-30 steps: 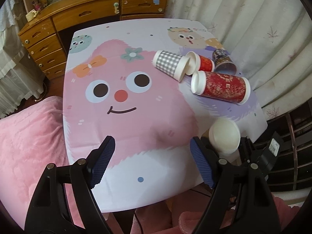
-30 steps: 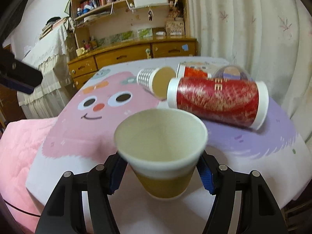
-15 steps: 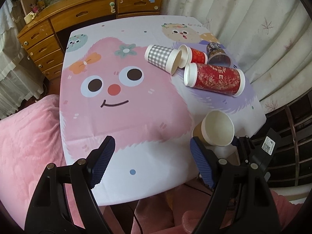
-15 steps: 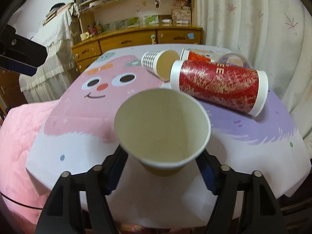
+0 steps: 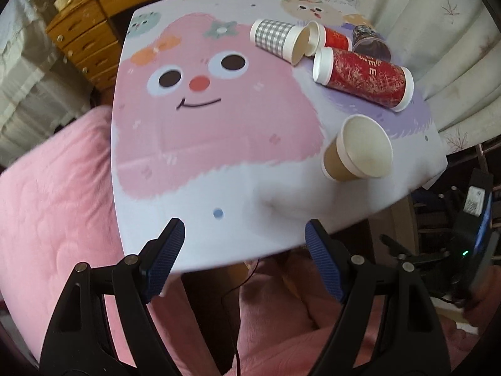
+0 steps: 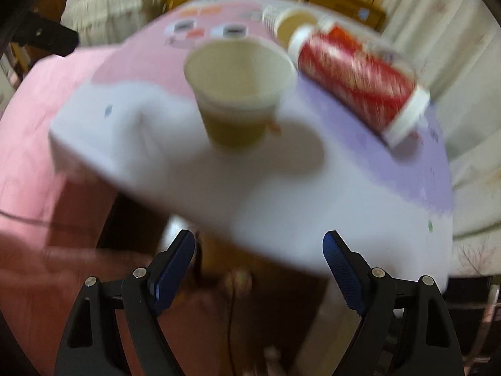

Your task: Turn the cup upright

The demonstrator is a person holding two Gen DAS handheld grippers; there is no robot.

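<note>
Brown paper cup (image 5: 357, 153) stands mouth up on the tabletop (image 5: 219, 194), far ahead of both our jaws, so we think the flip is done. Our right gripper (image 6: 258, 269) is wide open and holds nothing. Our left gripper (image 5: 242, 260) is wide open and empty too. We count four more cups lying down beyond it: one checked cup (image 5: 275, 39), two red cups (image 5: 363, 76), one dark cup (image 5: 371, 42).
</note>
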